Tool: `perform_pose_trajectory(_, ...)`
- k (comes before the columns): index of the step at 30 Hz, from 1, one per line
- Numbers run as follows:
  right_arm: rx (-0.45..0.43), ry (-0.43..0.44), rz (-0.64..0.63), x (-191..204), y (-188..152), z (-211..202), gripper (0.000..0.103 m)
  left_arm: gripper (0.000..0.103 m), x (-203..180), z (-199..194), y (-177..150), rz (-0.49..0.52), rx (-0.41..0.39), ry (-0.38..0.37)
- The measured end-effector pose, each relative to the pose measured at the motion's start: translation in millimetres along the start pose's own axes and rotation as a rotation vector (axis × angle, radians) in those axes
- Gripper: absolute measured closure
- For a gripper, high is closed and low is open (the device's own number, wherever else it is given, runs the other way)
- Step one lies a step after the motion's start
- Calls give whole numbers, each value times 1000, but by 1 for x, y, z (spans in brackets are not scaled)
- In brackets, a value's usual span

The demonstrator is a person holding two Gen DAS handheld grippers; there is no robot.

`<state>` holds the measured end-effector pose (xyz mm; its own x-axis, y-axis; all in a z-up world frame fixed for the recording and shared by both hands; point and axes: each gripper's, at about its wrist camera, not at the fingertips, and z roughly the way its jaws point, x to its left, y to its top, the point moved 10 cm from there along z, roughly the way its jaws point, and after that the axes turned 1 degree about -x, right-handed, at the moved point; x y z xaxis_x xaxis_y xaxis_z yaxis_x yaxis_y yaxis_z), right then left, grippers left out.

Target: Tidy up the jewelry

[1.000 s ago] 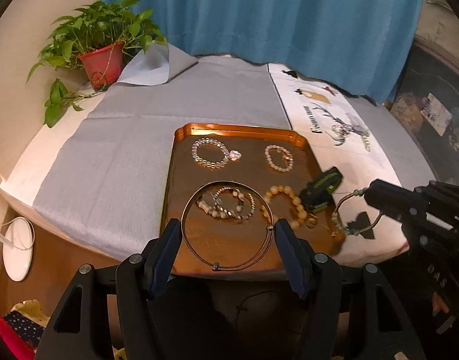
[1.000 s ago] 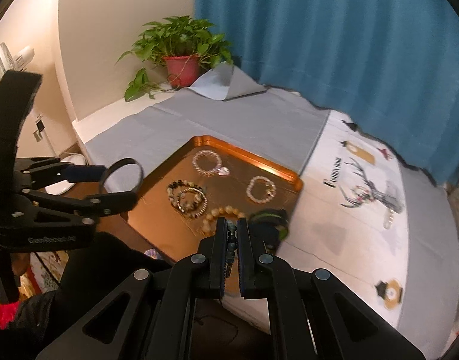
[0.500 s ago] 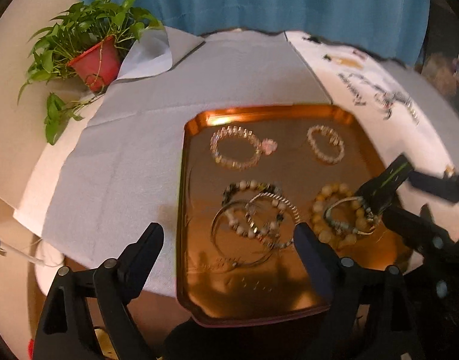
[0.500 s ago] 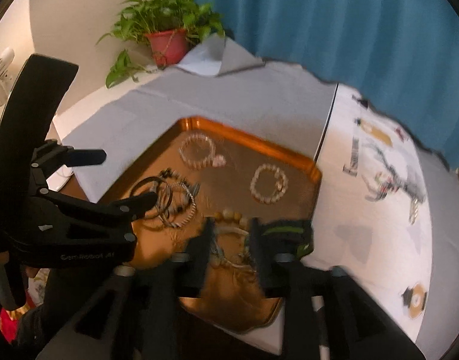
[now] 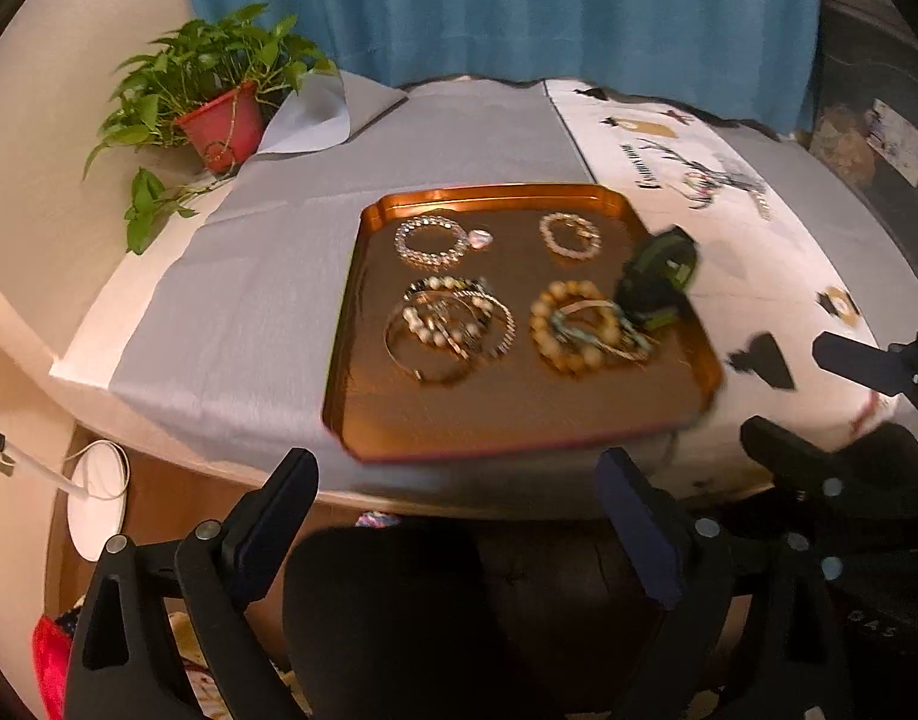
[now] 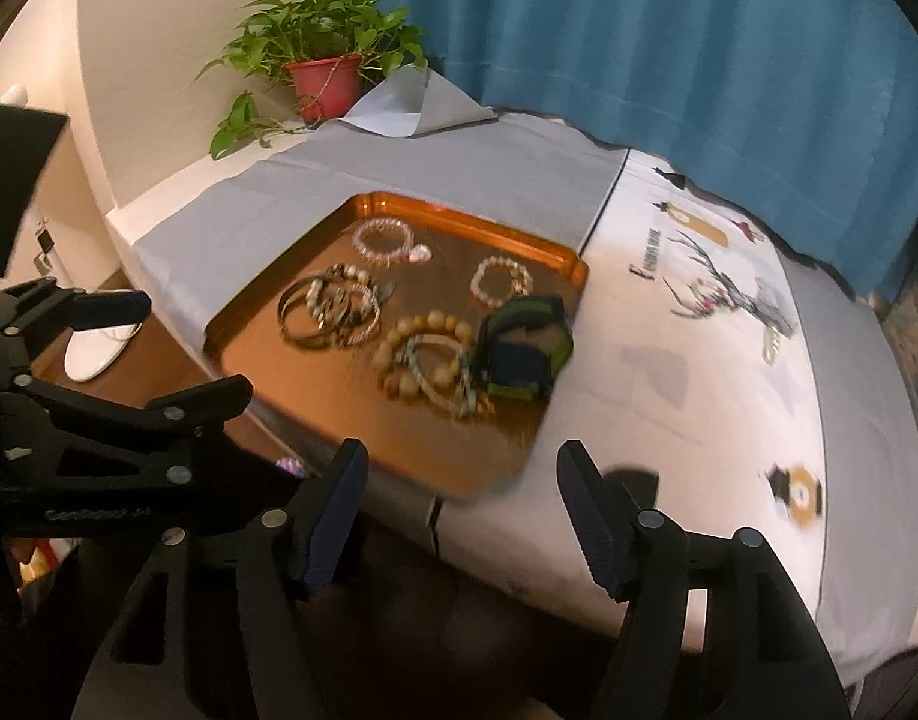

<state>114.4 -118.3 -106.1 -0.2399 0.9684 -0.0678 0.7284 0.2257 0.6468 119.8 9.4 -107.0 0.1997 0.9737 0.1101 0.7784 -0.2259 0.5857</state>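
A copper tray (image 5: 519,420) (image 6: 315,384) on the table holds the jewelry. A crystal bracelet with a charm (image 5: 432,240) and a small pearl bracelet (image 5: 570,235) lie at its far side. A thin metal hoop lies on a pile of bangles and beads (image 5: 450,327) (image 6: 330,309). A wire bracelet lies on a wooden bead bracelet (image 5: 585,324) (image 6: 429,360), beside a black-and-green band (image 5: 657,276) (image 6: 522,348). My left gripper (image 5: 459,522) is open and empty, pulled back off the table's near edge. My right gripper (image 6: 459,510) is open and empty, also back from the tray.
A grey cloth (image 5: 279,276) covers the left of the table, a white printed cloth (image 6: 699,360) the right. A potted plant (image 5: 219,114) stands at the far left corner. A blue curtain (image 5: 489,6) hangs behind. A white round object (image 5: 96,495) lies on the floor.
My left gripper let go of the thin hoop onto the bangle pile and my right gripper let go of the wire bracelet onto the wooden beads. Both opened and drew back from the tray.
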Motion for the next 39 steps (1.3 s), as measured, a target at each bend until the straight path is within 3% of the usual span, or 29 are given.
perform_pose_trajectory(8, -19, -19, 0, 0, -38, -45, 34, 8, -23, -44, -30, 9, -39, -10)
perform_pose_trajectory(16, -36, -24, 12, -5, -62, -74, 32, 7, -38, -68, -39, 32, -70, 1)
perform_pose_trajectory(39, -54, -26, 75, -27, -81, -93, 31, 7, -70, -86, -38, 91, -90, 6)
